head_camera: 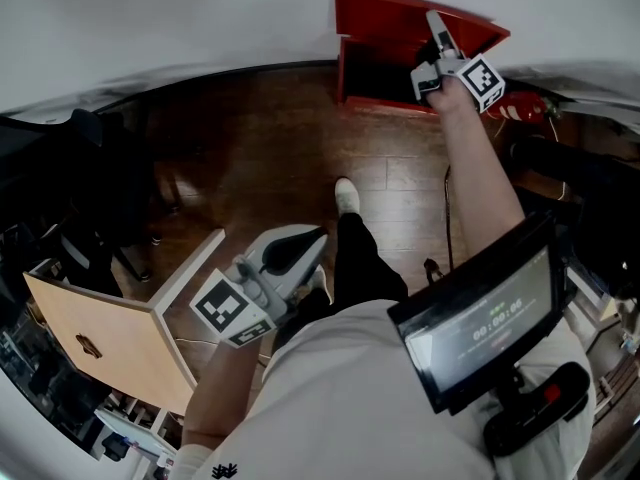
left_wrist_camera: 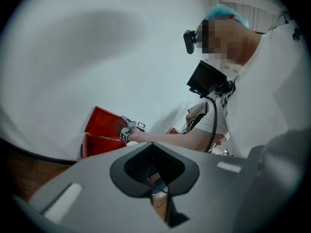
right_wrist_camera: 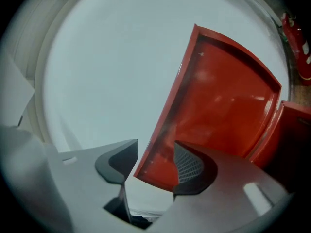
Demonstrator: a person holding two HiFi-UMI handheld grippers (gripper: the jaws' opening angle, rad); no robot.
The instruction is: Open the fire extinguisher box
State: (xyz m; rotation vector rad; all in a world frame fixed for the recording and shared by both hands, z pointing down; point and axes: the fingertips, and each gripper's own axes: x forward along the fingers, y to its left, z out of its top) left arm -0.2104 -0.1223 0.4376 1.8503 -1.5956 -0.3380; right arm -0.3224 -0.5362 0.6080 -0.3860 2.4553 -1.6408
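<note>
The red fire extinguisher box (head_camera: 385, 73) stands on the floor against the white wall, and its lid (head_camera: 400, 18) is raised. My right gripper (head_camera: 432, 48) reaches up to the lid's front edge. In the right gripper view the lid (right_wrist_camera: 223, 91) fills the right half. Its lower corner lies between the jaws of my right gripper (right_wrist_camera: 153, 161), which stand open with the pads apart from it. My left gripper (head_camera: 290, 253) hangs low in front of the person's body, shut and empty. From the left gripper view the box (left_wrist_camera: 99, 142) and the right gripper (left_wrist_camera: 127, 129) show far off.
A red extinguisher (head_camera: 520, 108) lies right of the box. Dark wooden floor (head_camera: 260, 148) runs between the person and the box, with a black cable (head_camera: 447, 218) on it. A light wooden panel (head_camera: 110, 333) and dark chairs (head_camera: 110, 188) stand at the left.
</note>
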